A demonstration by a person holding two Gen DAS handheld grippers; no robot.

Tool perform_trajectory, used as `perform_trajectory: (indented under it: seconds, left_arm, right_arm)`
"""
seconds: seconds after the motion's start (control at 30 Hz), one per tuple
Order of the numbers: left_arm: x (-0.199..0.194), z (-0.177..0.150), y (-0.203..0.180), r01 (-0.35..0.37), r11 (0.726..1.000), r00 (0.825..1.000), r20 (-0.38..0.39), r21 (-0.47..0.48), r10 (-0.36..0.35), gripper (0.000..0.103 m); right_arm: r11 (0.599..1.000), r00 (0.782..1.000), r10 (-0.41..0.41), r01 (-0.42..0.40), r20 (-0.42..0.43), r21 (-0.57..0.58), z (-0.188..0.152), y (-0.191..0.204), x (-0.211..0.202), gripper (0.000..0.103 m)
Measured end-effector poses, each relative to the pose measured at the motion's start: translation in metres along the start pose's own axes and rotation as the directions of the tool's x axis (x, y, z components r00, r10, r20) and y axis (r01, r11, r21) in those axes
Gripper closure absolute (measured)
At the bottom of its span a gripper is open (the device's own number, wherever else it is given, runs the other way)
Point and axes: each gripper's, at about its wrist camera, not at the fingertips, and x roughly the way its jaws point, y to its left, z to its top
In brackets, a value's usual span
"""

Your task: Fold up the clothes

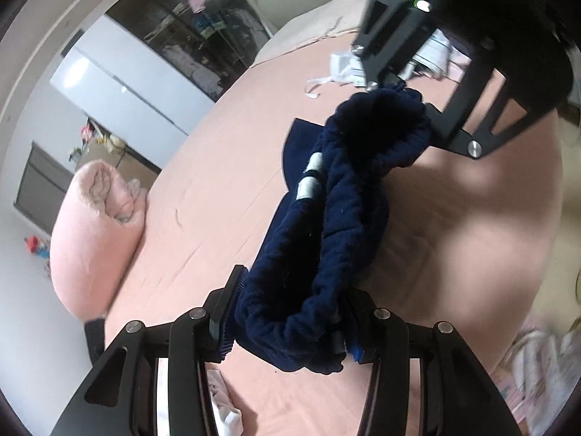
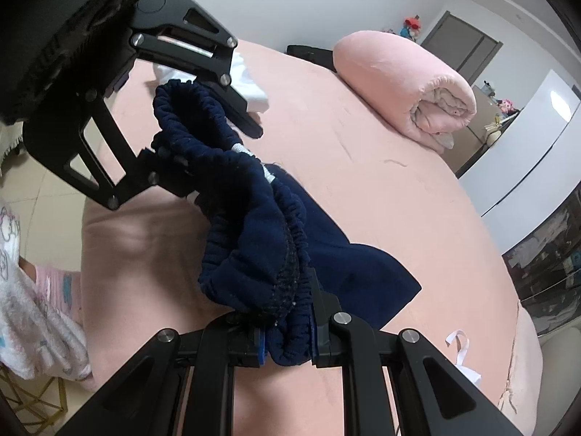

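Navy blue pants (image 1: 337, 218) with an elastic waistband hang between my two grippers above a pink bed (image 1: 218, 196). My left gripper (image 1: 287, 330) is shut on one end of the waistband. My right gripper (image 2: 287, 341) is shut on the other end; it also shows in the left wrist view (image 1: 392, 87) at the top. The left gripper shows in the right wrist view (image 2: 174, 145) at the upper left. The waistband (image 2: 254, 239) sags bunched between them, and the legs (image 2: 348, 265) trail down onto the bed.
A rolled pink quilt (image 2: 406, 80) lies at the far side of the bed (image 2: 381, 181). White garments (image 2: 247, 83) lie on the bed behind the left gripper, and more white cloth (image 1: 341, 69) lies far off. A patterned white garment (image 2: 32, 312) hangs off the bed edge. A wardrobe (image 1: 123, 87) stands beyond.
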Motion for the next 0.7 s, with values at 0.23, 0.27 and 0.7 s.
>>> perform_trajectory:
  seconds: [0.23,0.27,0.7]
  left_arm:
    - [0.022,0.017,0.041,0.064,0.981,0.998,-0.003,-0.184,-0.066,0.059]
    - [0.027,0.017,0.047,0.083,0.969,0.996,-0.001,-0.233,-0.085,0.059]
    - [0.066,0.000,0.085,0.348,0.671,0.919,0.098,-0.655,-0.381,0.059]
  right_arm:
    - [0.985,0.999,0.022,-0.026,0.026,0.168,0.003,-0.029,0.007,0.089]
    - [0.980,0.999,0.027,-0.032,0.031,0.197,0.003,-0.034,0.009,0.089]
    - [0.801,0.975,0.178,-0.222,0.132,0.556,-0.021,-0.087,0.028,0.087]
